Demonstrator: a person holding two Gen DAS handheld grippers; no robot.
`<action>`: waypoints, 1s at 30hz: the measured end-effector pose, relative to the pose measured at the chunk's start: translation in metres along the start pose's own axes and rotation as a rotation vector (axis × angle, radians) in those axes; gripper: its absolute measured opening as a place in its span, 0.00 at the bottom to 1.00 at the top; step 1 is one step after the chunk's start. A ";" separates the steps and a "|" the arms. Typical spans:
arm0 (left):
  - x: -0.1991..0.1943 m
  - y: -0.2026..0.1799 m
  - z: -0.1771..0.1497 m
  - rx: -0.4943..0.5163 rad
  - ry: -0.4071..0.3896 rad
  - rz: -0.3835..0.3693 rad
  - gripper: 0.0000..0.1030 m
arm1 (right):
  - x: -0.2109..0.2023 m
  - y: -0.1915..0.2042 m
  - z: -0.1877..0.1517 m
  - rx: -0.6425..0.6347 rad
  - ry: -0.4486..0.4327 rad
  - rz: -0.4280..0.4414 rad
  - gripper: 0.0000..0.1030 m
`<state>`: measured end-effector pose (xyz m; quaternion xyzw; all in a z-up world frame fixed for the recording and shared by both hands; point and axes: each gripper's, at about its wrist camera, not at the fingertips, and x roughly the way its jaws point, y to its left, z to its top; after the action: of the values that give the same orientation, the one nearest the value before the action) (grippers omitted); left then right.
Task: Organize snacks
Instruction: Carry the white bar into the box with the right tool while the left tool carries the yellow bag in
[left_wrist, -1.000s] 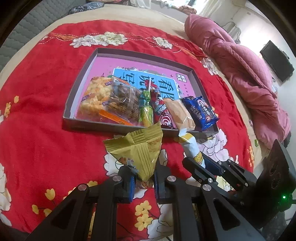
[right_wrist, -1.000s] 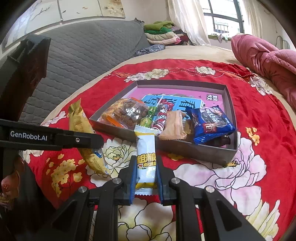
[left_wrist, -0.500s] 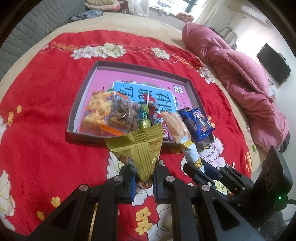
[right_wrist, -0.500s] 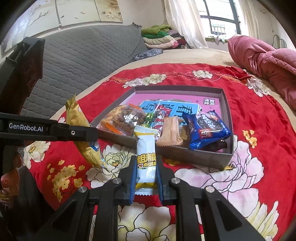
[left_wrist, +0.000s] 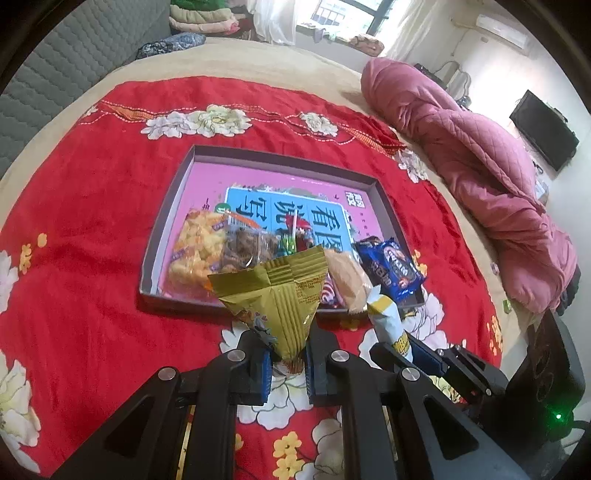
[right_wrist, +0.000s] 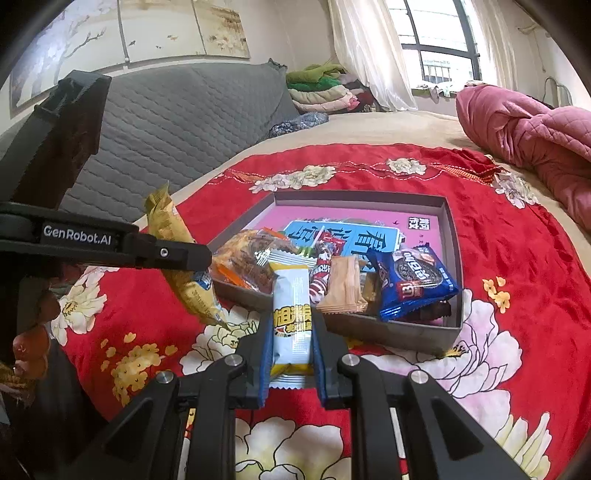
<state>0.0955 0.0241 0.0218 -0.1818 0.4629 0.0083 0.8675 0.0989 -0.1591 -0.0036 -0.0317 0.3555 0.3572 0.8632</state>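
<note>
My left gripper (left_wrist: 288, 347) is shut on a gold snack packet (left_wrist: 280, 291), held above the red cloth in front of the tray; the packet also shows in the right wrist view (right_wrist: 177, 254). My right gripper (right_wrist: 290, 350) is shut on a white and yellow snack bar (right_wrist: 290, 314), which also shows in the left wrist view (left_wrist: 388, 321). The grey tray (left_wrist: 162, 229) with a pink floor holds several snacks along its near side: an orange puffs bag (left_wrist: 195, 251), a brown snack bag (left_wrist: 247, 249), a tan packet (right_wrist: 343, 286) and a blue cookie packet (right_wrist: 413, 282).
The tray (right_wrist: 452, 236) lies on a red flowered cloth (left_wrist: 81, 206) on a bed. A pink quilt (left_wrist: 480, 177) is bunched at the right. A grey padded headboard (right_wrist: 177, 125) and folded clothes (right_wrist: 321, 88) are at the back.
Both grippers have lifted and drawn back from the tray, each keeping its snack. The tray looks smaller and farther, and more of the room shows.
</note>
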 end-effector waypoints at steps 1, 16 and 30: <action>0.000 0.000 0.001 0.001 -0.002 0.000 0.13 | 0.000 -0.001 0.001 0.003 -0.003 -0.001 0.19; 0.003 -0.003 0.025 -0.008 -0.032 -0.009 0.13 | 0.001 -0.017 0.007 0.066 -0.035 -0.010 0.19; 0.025 -0.009 0.040 0.003 -0.020 -0.008 0.13 | 0.004 -0.032 0.015 0.104 -0.062 -0.040 0.19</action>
<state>0.1432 0.0249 0.0243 -0.1824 0.4536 0.0058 0.8723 0.1298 -0.1758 -0.0013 0.0170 0.3462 0.3217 0.8811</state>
